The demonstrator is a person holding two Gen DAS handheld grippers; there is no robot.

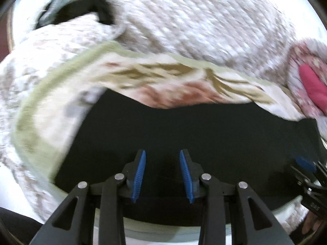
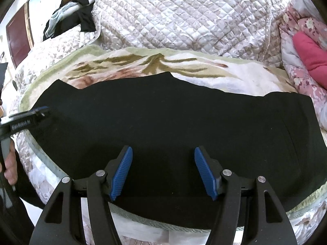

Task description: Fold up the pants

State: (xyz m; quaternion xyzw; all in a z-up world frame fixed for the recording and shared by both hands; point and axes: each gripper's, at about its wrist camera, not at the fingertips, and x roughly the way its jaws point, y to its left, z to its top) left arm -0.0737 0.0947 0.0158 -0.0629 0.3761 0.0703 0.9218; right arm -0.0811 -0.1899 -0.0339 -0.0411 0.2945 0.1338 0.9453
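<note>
Right wrist view: black pants (image 2: 163, 112) spread flat on a floral blanket (image 2: 235, 71).
Right gripper (image 2: 163, 173) at 6 o'clock, jaws wide, empty; left gripper (image 1: 162, 176) jaws narrower, also empty.

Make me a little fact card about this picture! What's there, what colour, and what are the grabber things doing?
main thing: black pants, spread flat, long side running left to right
under the pants: flowery blanket with a green border
behind: white quilted cover
far right: pink cushion
far left, back: small heap of dark clothes
left gripper: open, empty, over the pants
right gripper: open, empty, over the near edge of the pants
folding: no fold clearly visible
</note>
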